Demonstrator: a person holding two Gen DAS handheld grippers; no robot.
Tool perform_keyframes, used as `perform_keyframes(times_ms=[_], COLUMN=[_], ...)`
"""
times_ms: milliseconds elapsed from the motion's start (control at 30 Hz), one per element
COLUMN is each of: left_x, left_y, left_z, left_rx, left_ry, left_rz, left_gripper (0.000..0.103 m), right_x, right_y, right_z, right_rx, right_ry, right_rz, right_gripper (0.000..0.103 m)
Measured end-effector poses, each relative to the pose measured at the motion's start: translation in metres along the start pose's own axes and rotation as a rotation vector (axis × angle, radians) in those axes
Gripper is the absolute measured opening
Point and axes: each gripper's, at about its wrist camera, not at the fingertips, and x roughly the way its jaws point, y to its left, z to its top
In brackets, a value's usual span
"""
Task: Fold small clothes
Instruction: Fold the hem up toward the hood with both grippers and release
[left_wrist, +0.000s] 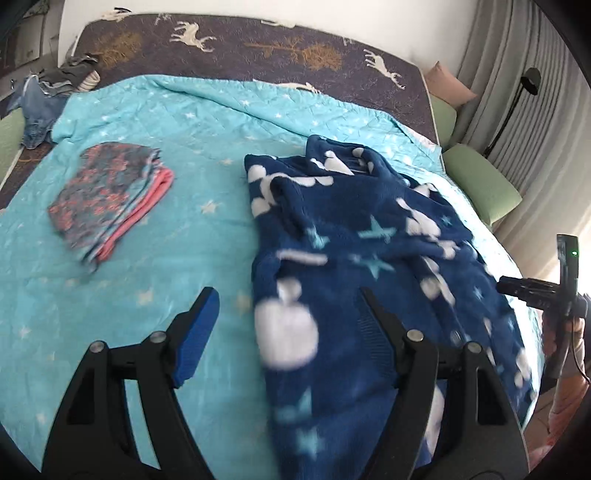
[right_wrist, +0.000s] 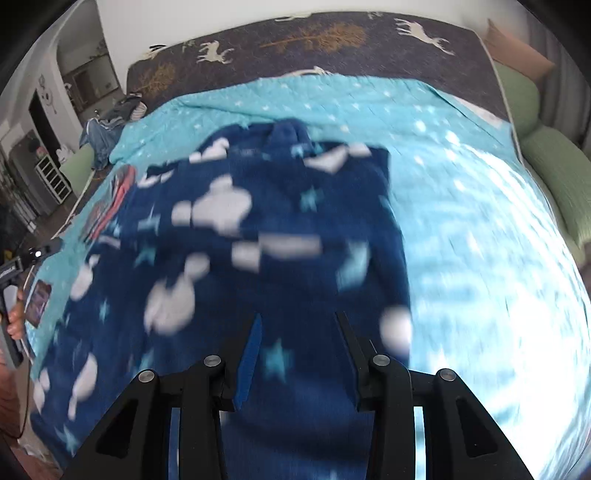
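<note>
A dark blue fleece garment (left_wrist: 354, 236) with white and pale blue shapes lies on the bed's turquoise quilt (left_wrist: 177, 122), its long axis running away from the cameras. Both the left gripper (left_wrist: 288, 295) and the right gripper (right_wrist: 299, 321) are released, holding nothing. Folded clothes (left_wrist: 110, 195) lie to its left.

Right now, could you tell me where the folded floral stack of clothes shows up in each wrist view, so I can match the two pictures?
Left wrist view: the folded floral stack lies left of centre on the turquoise quilt, clear of the navy fleece garment.
Right wrist view: only a sliver of the stack shows at the left, at the fleece's left edge.
Shared landmark: the dark deer-print bedcover across the far end.
</note>
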Motion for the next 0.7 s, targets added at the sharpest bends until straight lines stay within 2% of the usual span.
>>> perform_keyframes(times_ms=[100,233,400,533,633,700], left_x=[-0.026,-0.04,-0.058,-0.078,-0.089,-0.091], left_y=[-0.007,-0.023,-0.026,-0.04,-0.062,-0.085], left_z=[-0.022,-0.056,-0.104,-0.135,-0.149,-0.155], left_rx=[-0.014,0.01,-0.026,-0.015,0.048,0.111], left_ry=[-0.02,-0.026,-0.01,-0.025,-0.029,-0.012], left_rz=[-0.017,0.023,0.037,0.032,-0.008,-0.085], left_gripper=[0.076,0.076,0.076,0.076,0.076,0.076], right_x=[-0.016,-0.032,-0.048,-0.06,-0.072,-0.077], right_y=[0.0,0.009,0.022,0.025,0.037,0.052], right_z=[-0.022,-0.049,-0.093,-0.125,-0.146,-0.155], right_rx=[0.056,0.055,-0.001,0.0,-0.013,-0.053], right_ry=[-0.012,-0.023,-0.014,-0.01,-0.01,-0.009], right_rz=[0.026,0.037,-0.006,-0.035,0.03,0.088], right_gripper=[0.04,0.041,0.048,0.049,0.049,0.049])
